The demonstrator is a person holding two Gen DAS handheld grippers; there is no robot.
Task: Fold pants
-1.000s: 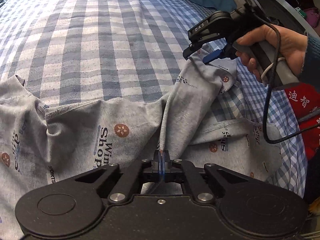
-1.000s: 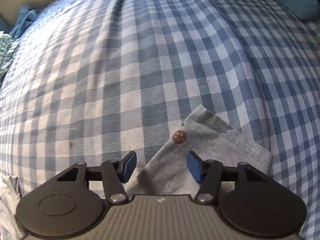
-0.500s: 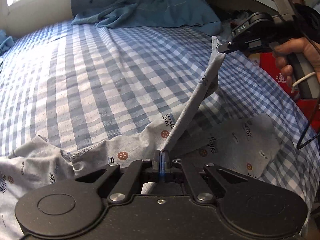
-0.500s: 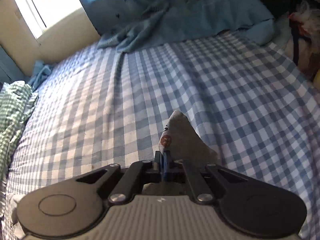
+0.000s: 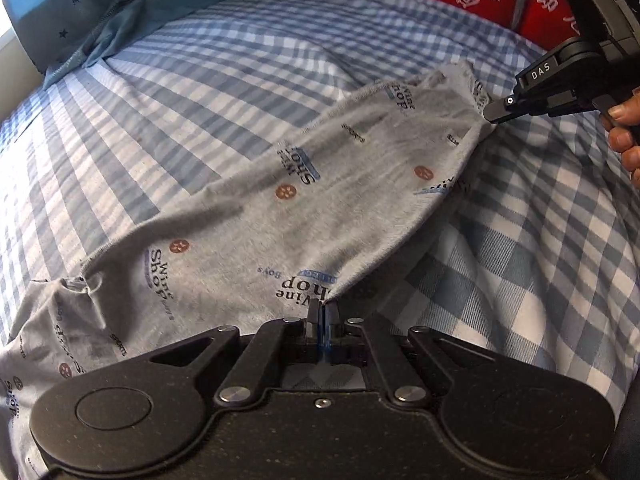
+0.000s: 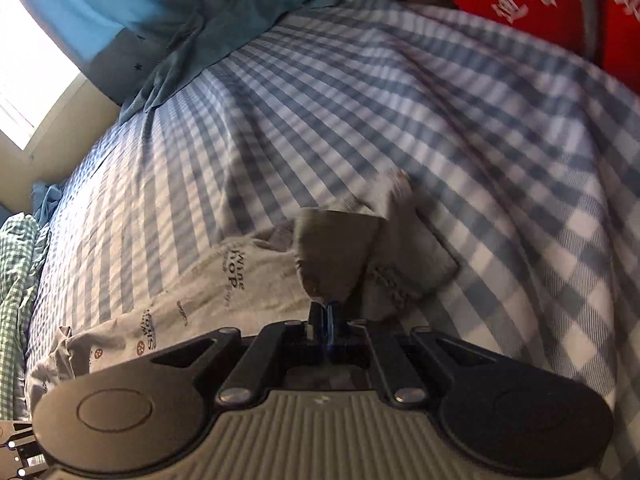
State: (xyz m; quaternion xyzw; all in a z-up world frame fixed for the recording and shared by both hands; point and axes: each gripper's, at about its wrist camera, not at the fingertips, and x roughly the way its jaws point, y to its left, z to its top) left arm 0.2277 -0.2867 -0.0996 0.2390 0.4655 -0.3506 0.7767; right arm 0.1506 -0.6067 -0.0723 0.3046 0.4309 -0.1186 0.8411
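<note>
Above the blue checked bedsheet [image 5: 248,92], grey printed pants [image 5: 304,208] are stretched taut, one leg pinched between the left gripper [image 5: 322,312] and the right gripper [image 6: 322,312], both clamped on fabric.

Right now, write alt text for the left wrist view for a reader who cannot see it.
The left gripper is shut on an edge of grey printed pants, which stretch taut up to the right gripper, shut on the far end. They are lifted over a blue checked bedsheet, with a teal blanket behind.
</note>
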